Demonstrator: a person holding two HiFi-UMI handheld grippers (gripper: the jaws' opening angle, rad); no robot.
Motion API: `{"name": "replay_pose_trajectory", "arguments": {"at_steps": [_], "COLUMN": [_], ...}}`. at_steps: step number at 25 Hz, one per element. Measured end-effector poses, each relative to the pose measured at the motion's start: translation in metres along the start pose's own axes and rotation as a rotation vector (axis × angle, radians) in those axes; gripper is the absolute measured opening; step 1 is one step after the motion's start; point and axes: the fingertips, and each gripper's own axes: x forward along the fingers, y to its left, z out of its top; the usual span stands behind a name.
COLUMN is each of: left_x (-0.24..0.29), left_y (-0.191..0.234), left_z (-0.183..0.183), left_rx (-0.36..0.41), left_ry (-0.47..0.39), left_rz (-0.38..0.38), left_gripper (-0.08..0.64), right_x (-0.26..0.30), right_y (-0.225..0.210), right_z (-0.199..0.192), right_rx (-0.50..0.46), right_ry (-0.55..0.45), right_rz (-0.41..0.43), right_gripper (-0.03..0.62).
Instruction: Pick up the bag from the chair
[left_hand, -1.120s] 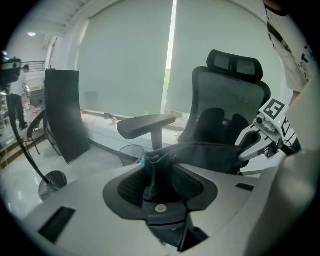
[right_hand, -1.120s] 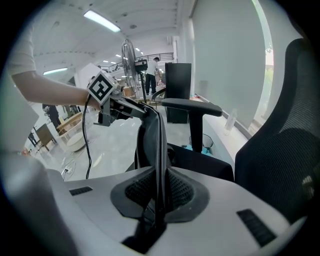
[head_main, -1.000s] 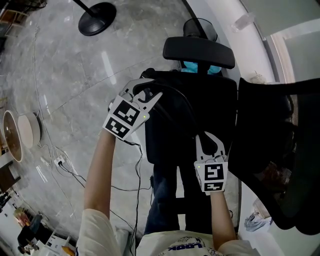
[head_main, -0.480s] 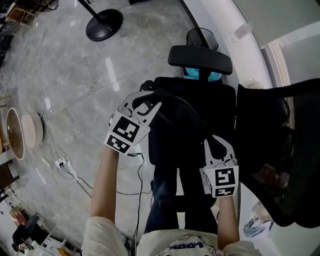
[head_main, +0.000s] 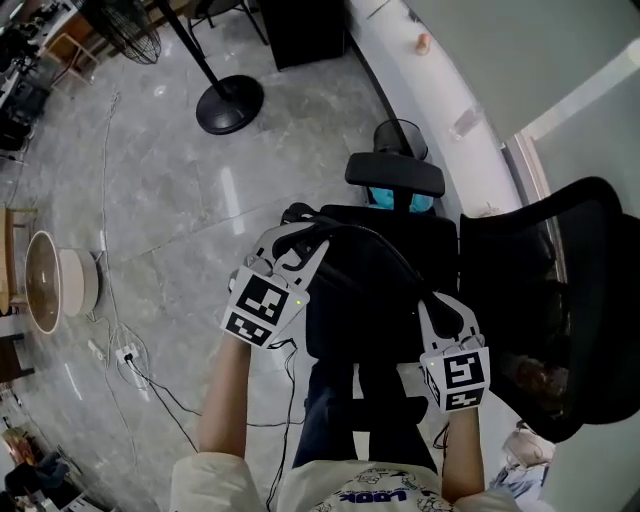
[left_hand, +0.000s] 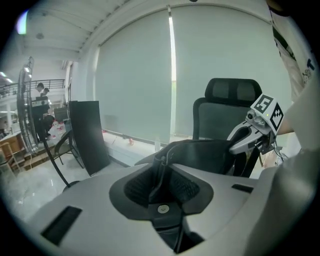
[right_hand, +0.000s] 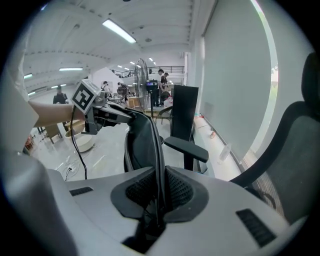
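A black bag (head_main: 368, 288) hangs between my two grippers over the black office chair, whose headrest (head_main: 394, 174) shows just beyond it. At the bag's upper left corner, my left gripper (head_main: 297, 236) is shut on the bag's edge. My right gripper (head_main: 441, 304) is shut on a strap at the lower right. In the left gripper view the jaws (left_hand: 161, 172) pinch a dark fold of the bag (left_hand: 200, 155), with the right gripper (left_hand: 248, 136) behind it. The right gripper view has a thin black strap (right_hand: 158, 150) running through the shut jaws (right_hand: 159, 187). The chair seat is hidden under the bag.
A second black mesh chair (head_main: 560, 290) stands close on the right. A fan stand's round base (head_main: 229, 105) sits on the marble floor ahead. Round bowls (head_main: 45, 283) and loose cables (head_main: 130, 352) lie at the left. A white ledge (head_main: 440, 90) runs behind the chair.
Both grippers have kept hold of the bag and shifted down and right in the head view. The view has pulled back, so more floor and the fan base show.
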Motion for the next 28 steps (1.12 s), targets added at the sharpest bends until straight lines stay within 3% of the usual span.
{"name": "replay_pose_trajectory", "arguments": {"at_steps": [5, 17, 28], "left_x": [-0.043, -0.148, -0.234], "left_y": [0.001, -0.024, -0.051], "left_z": [0.044, 0.133, 0.176], "left_rx": [-0.025, 0.003, 0.023], "left_ry": [-0.046, -0.15, -0.208], "left_rz": [0.043, 0.121, 0.216], "left_gripper": [0.094, 0.087, 0.081], "right_x": [-0.038, -0.133, -0.197], "right_y": [0.007, 0.021, 0.043], "right_z": [0.043, 0.121, 0.169], "right_rx": [-0.043, -0.053, -0.193], "right_ry": [-0.055, -0.194, -0.284], "right_rz": [0.005, 0.005, 0.053], "right_gripper": [0.057, 0.057, 0.057]}}
